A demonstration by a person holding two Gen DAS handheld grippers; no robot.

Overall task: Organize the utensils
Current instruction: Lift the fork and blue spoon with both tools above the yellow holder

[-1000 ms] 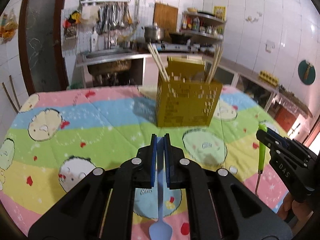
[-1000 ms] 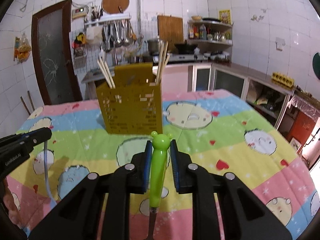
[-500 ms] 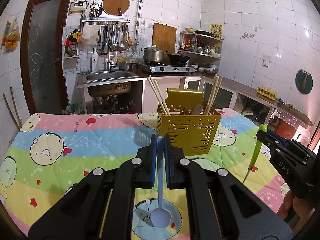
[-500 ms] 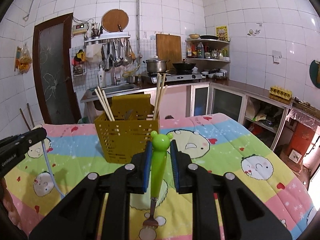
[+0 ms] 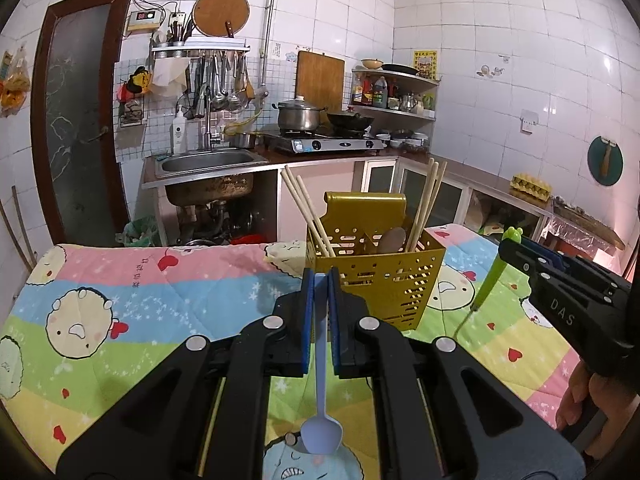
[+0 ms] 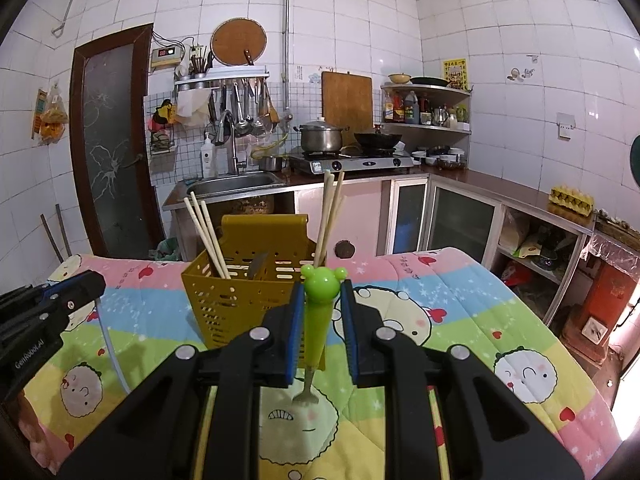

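Observation:
A yellow perforated utensil basket (image 5: 376, 280) stands on the table and holds chopsticks (image 5: 306, 210) and a wooden spoon. It also shows in the right wrist view (image 6: 240, 300). My left gripper (image 5: 320, 280) is shut on a light blue spoon (image 5: 321, 420), bowl hanging down, just in front of the basket. My right gripper (image 6: 320, 292) is shut on a green frog-handled fork (image 6: 316, 328), tines down, in front of the basket. The fork also shows in the left wrist view (image 5: 494, 272).
The table carries a colourful cartoon cloth (image 5: 140, 304). Behind it are a sink (image 5: 208, 164), a stove with pots (image 5: 328, 140) and cabinets (image 6: 460, 216). A brown door (image 5: 76, 120) is at the left.
Both grippers have risen with their utensils held. The view now looks more level at the basket, whose inside shows, and the kitchen behind it.

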